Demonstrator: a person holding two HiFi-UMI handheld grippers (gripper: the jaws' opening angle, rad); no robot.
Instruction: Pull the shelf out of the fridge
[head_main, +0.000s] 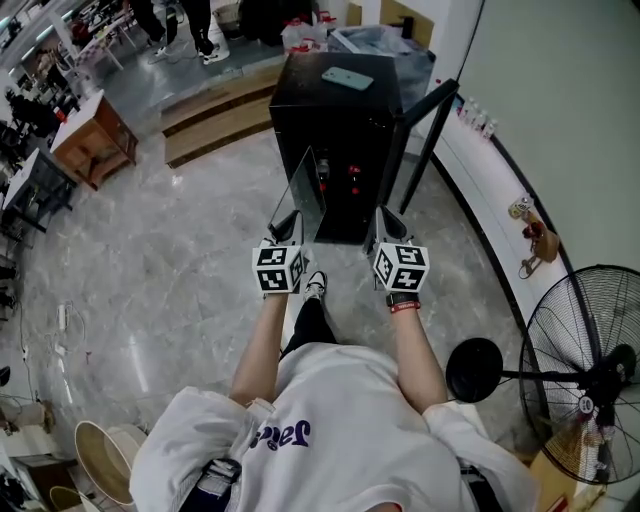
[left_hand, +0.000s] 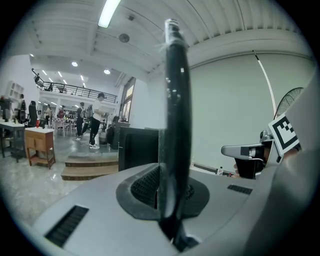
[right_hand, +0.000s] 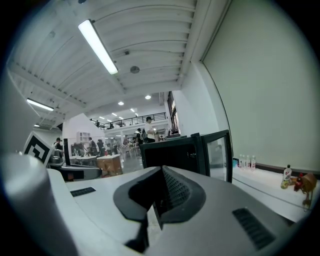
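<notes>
Left hand-held gripper (left_hand: 161, 196) grips shelf (left_hand: 175, 110), seen edge-on — right hand-held gripper (right_hand: 154, 207) closed, empty.

**Both arms out front, left gripper clamped, right gripper closed**

Left forearm (head_main: 260, 345) and right forearm (head_main: 418, 352) reach forward side by side, bare, with the sleeves bunched at the elbows. The left gripper (head_main: 288, 224) points ahead, near level. Its jaws are pressed on the edge of the shelf (head_main: 308, 190), which stands upright between the pads and rises above them. The right gripper (head_main: 386, 220) runs parallel just to its right, apart from it, jaws closed pad to pad. A marker cube sits behind each pair of jaws, left cube (head_main: 278, 268) and right cube (head_main: 401, 267). A red band (head_main: 404, 306) circles the right wrist behind its cube.
</notes>
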